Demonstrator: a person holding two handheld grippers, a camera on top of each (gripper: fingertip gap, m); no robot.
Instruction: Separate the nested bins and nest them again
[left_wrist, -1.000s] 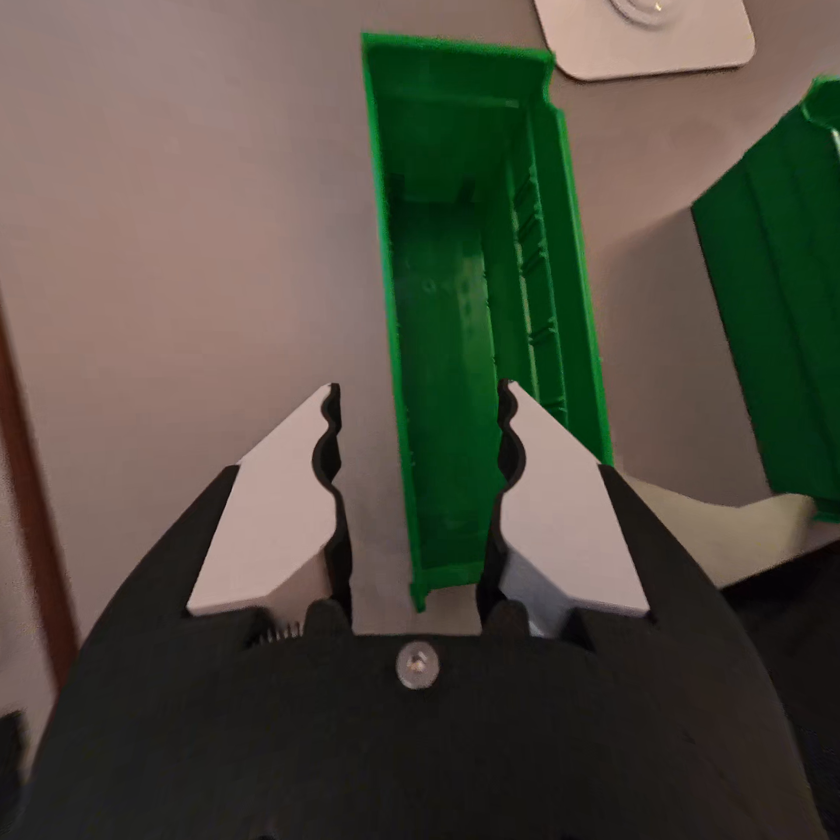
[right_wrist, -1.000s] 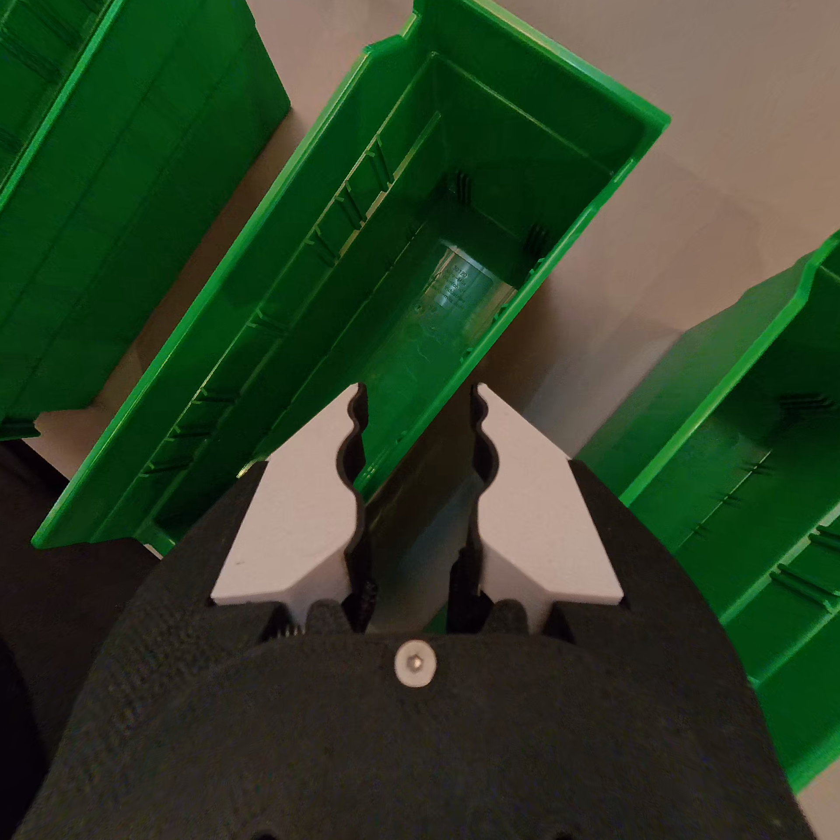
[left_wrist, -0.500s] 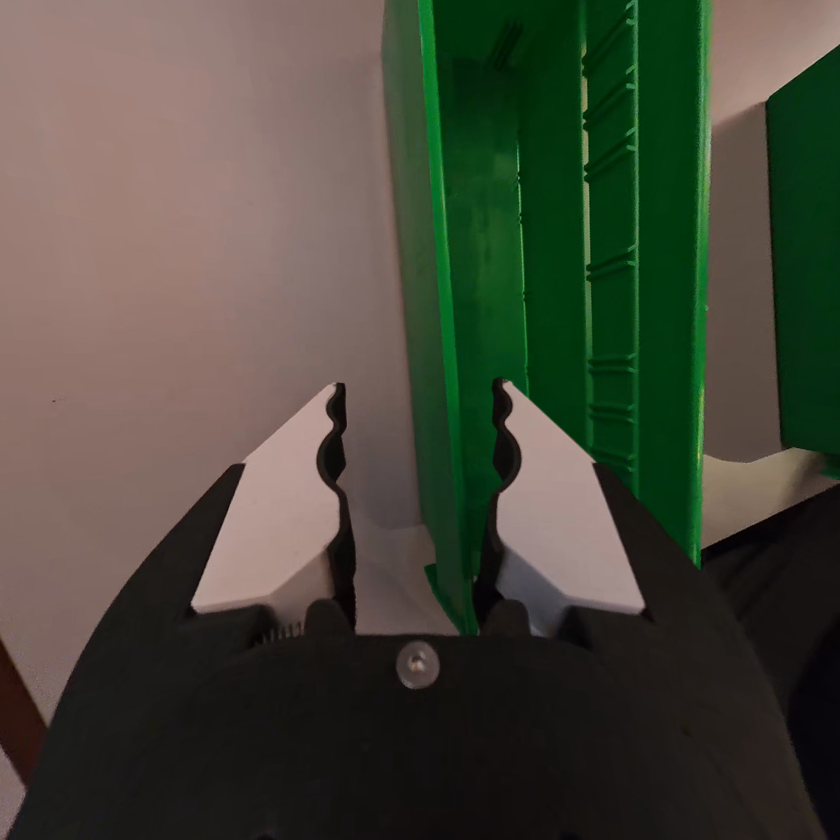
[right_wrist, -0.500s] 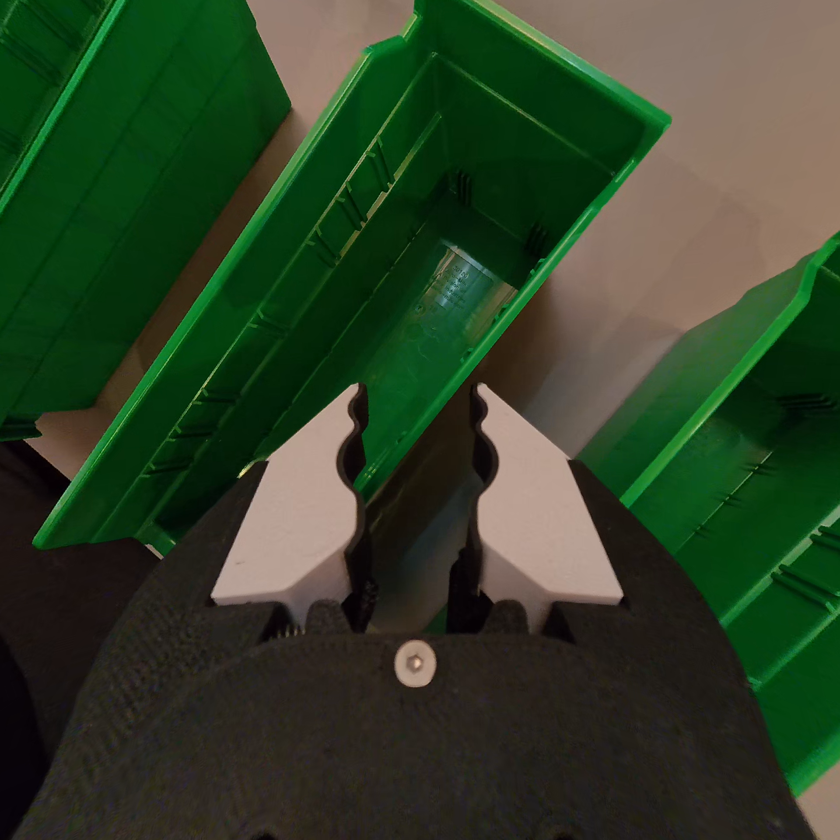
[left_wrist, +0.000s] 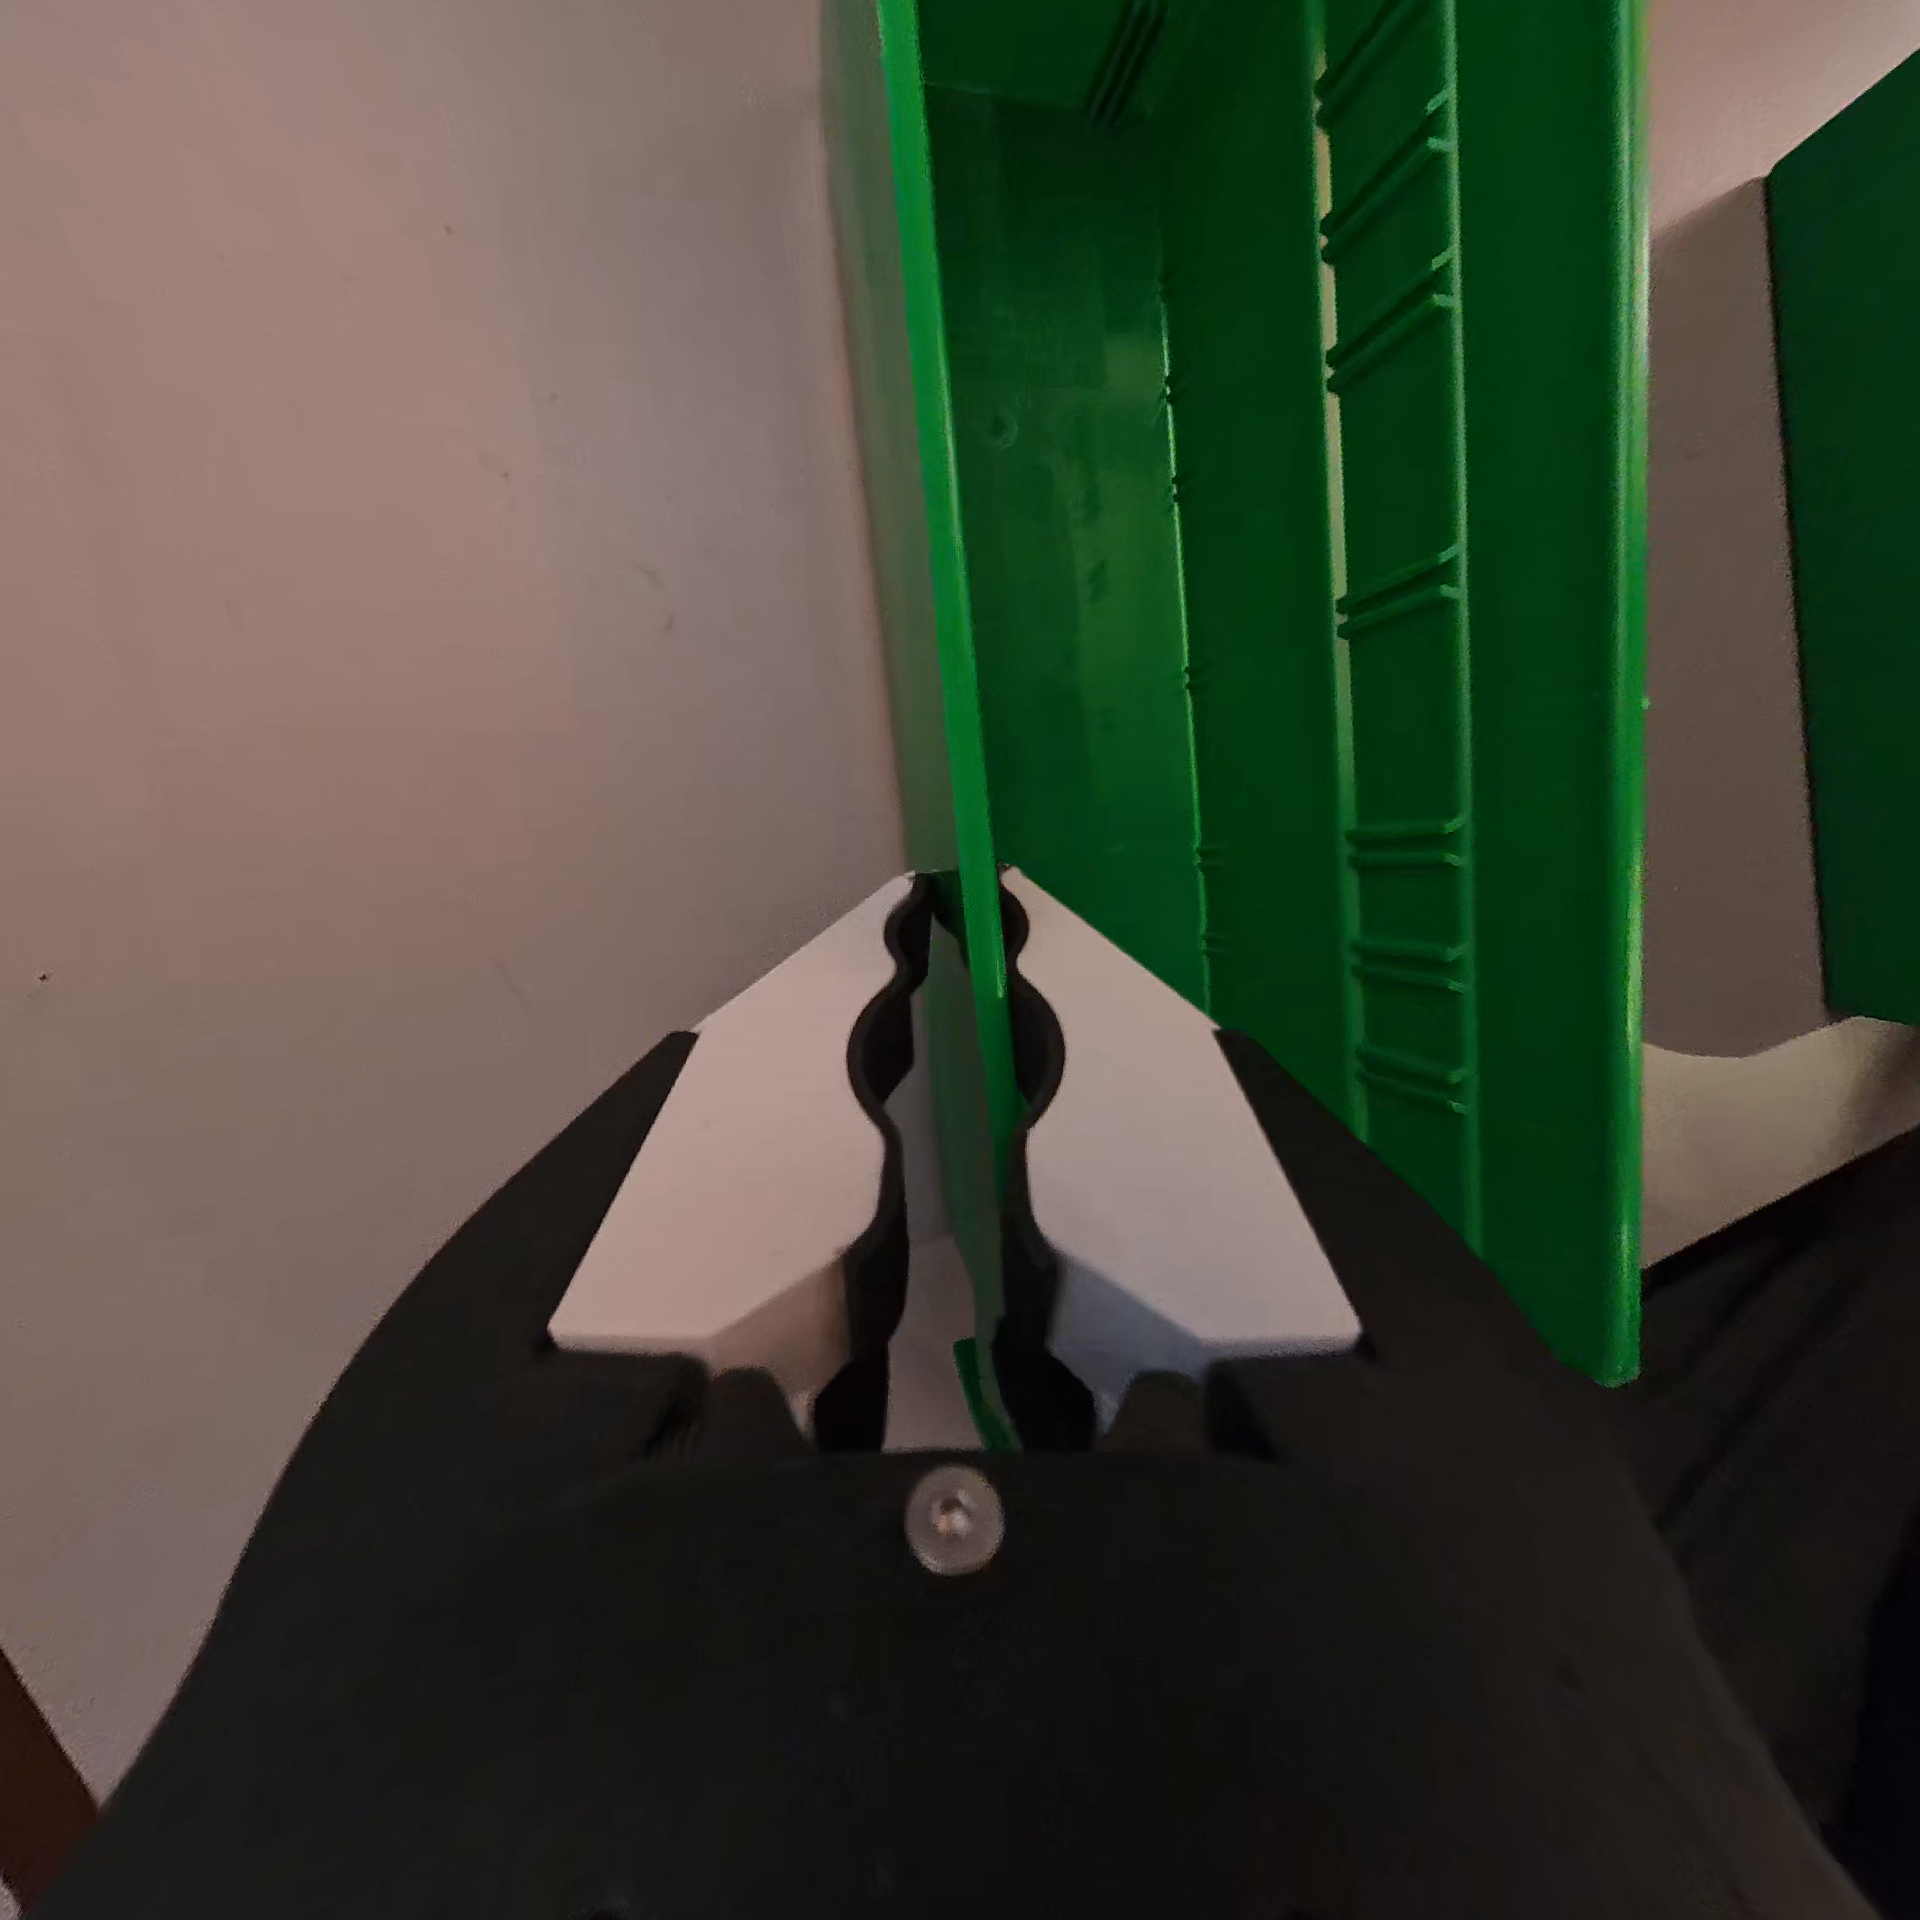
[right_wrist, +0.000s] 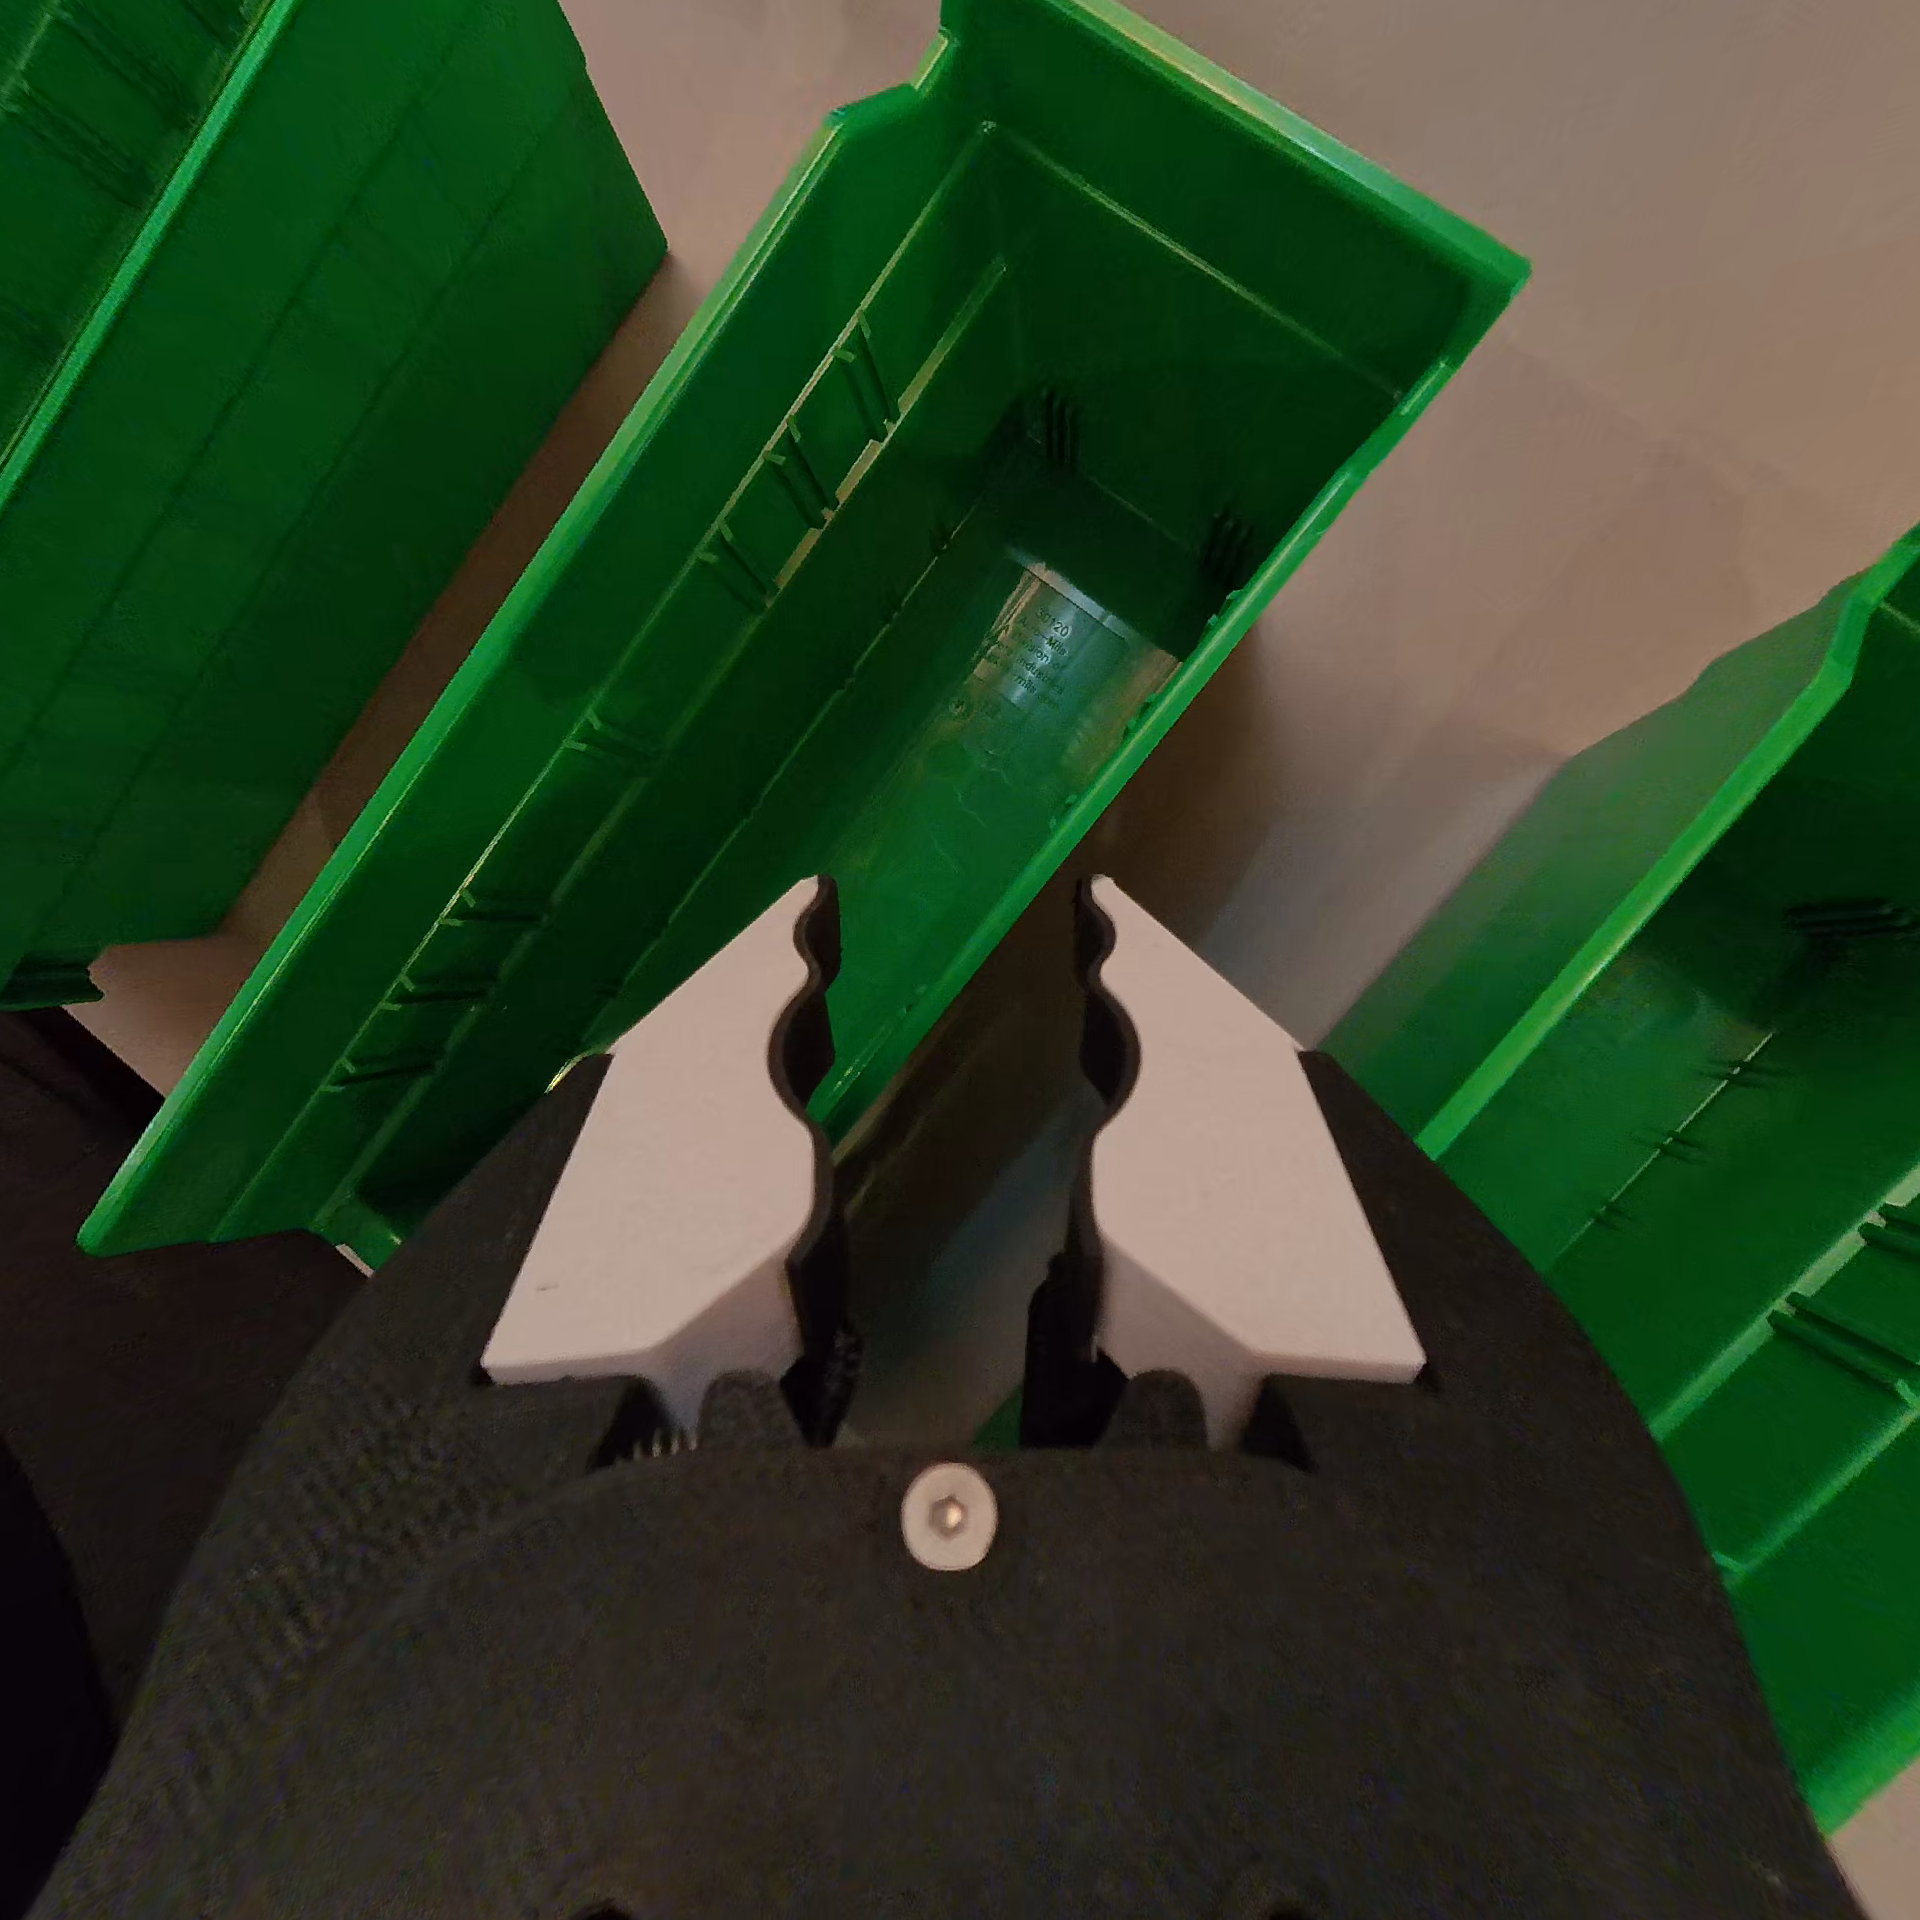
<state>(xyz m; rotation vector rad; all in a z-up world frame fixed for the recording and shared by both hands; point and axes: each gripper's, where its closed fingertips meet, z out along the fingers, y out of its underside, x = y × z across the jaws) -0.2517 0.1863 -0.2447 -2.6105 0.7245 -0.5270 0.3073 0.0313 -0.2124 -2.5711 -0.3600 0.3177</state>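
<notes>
- My left gripper (left_wrist: 961, 883) is pinched down on the thin left side wall of a long green bin (left_wrist: 1268, 582), the wall running the full length of the wavy black pads; the bin reaches straight ahead of the tool over the pale tabletop (left_wrist: 416, 540)
- My right gripper (right_wrist: 951, 904) stands with its jaws apart and nothing between the pads; the right rim of the middle green bin (right_wrist: 935, 582) passes under the gap, and I cannot tell whether the tool touches it
- Three bins lie apart in the right wrist view, so I judge the separating is done and the re-nesting is beginning, with the left-held bin as the first to move
- Landmark: the middle green bin lies open side up and skewed on the table; a second bin (right_wrist: 281, 416) lies just to its left, a third bin (right_wrist: 1704, 1091) to its right, table showing between each pair
- I judge the second bin to be the one my left tool grips, though the frames do not prove it
- Next move, as I read it: lift the gripped bin, line its long axis up with a receiving bin and lower it level, since a one-wall grip lets it tilt
- The bins are glossy bright green plastic, narrow and deep, with ribbed slots along the inner walls and a moulded mark on the floor of the middle one
</notes>
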